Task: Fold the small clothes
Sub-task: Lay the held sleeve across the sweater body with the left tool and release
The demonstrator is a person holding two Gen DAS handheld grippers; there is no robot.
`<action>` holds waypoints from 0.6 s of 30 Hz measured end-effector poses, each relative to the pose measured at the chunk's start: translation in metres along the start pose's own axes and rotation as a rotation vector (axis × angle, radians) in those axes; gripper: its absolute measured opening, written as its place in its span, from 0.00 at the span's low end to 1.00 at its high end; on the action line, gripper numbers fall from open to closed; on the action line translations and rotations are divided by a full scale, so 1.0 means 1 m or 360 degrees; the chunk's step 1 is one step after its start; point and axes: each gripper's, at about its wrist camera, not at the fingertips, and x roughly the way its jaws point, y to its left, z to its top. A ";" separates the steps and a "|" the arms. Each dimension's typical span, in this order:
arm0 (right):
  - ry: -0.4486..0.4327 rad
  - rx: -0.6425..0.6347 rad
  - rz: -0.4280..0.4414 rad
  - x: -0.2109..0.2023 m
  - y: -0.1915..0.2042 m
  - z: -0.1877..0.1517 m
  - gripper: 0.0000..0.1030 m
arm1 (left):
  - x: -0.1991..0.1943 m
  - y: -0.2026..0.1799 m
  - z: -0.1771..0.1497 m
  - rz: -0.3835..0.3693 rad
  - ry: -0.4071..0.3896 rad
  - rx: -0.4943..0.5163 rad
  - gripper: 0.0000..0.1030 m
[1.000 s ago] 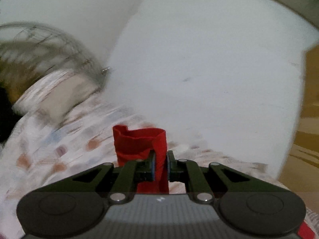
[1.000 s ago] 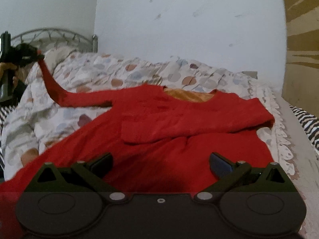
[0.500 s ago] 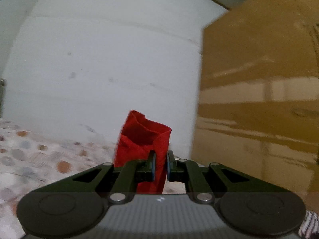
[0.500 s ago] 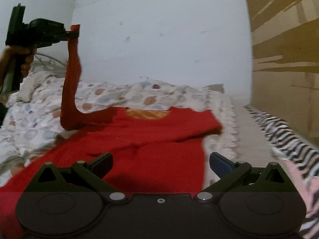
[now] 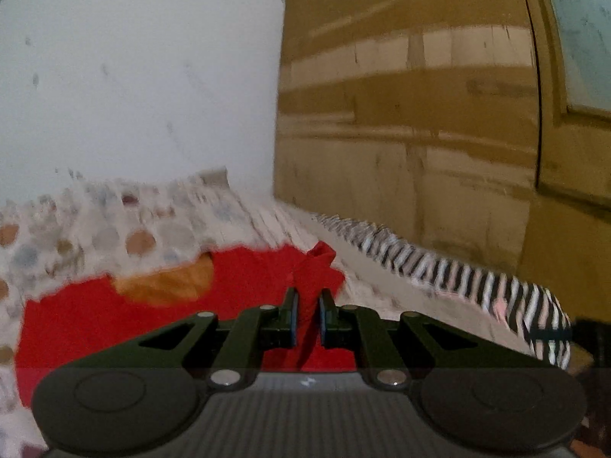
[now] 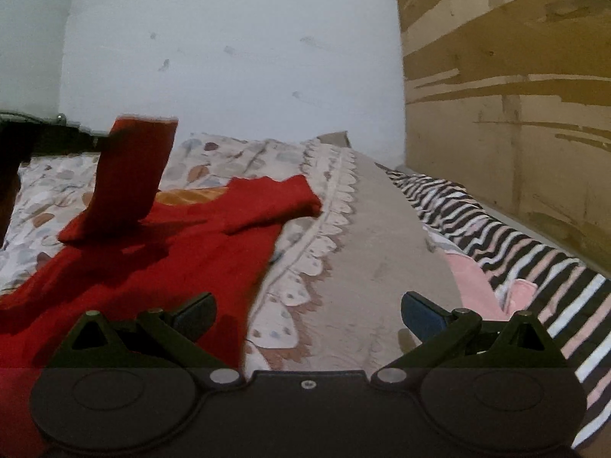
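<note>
A red long-sleeved top (image 6: 160, 252) with an orange inner neck (image 6: 187, 195) lies spread on the bed. My left gripper (image 5: 306, 315) is shut on the end of its red sleeve (image 5: 317, 267) and holds it over the garment's body (image 5: 114, 316). In the right wrist view that sleeve (image 6: 131, 175) stands lifted above the top, held from the left edge. My right gripper (image 6: 307, 315) is open and empty, low over the bed beside the top's right edge. The other sleeve (image 6: 275, 206) lies folded across the chest.
The bed has a spotted quilt (image 6: 236, 160) with a scalloped border (image 6: 328, 206). A black-and-white striped cloth with pink (image 6: 496, 236) lies at the right. A brown cardboard-like panel (image 6: 515, 95) and a white wall (image 6: 229, 57) stand behind.
My left gripper has swung the held sleeve from high at the left, rightward and down over the top. The right gripper has shifted right, staying open.
</note>
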 end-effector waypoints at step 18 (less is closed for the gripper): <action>-0.0006 -0.0085 0.0085 0.009 0.025 0.005 1.00 | -0.051 0.034 -0.041 0.0369 0.0342 0.0065 0.93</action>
